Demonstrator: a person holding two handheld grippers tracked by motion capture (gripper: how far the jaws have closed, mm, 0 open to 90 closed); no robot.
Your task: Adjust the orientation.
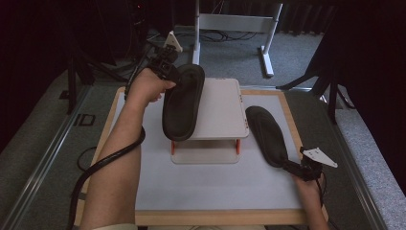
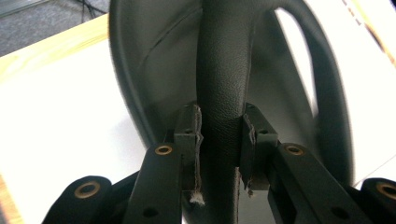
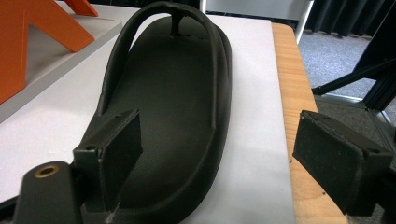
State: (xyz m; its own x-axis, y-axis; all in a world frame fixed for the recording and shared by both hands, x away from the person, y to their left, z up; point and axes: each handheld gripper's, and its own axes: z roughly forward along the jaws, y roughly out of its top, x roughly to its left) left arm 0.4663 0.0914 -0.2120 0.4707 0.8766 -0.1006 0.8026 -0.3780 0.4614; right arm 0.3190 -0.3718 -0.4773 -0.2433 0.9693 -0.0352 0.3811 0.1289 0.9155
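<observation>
Sandal one (image 1: 182,103) hangs over the white stand (image 1: 218,115), its strap clamped in the left gripper (image 1: 167,67). Sandal two (image 3: 173,116) lies on the surface; right gripper (image 3: 215,154) jaws stand apart. Light, flexible footwear: grip straps.

From above, the left gripper (image 1: 165,64) has its jaw tips tucked behind the lifted black sandal (image 1: 182,103), so the grip itself is out of sight there. That sandal also covers the left part of the white stand's top (image 1: 220,108). In the left gripper view the sandal runs off the top edge and its right rim is smeared. In the right gripper view the other sandal's (image 3: 173,107) heel is cut off at the bottom edge, and the orange legs (image 3: 32,42) are cropped at left.
</observation>
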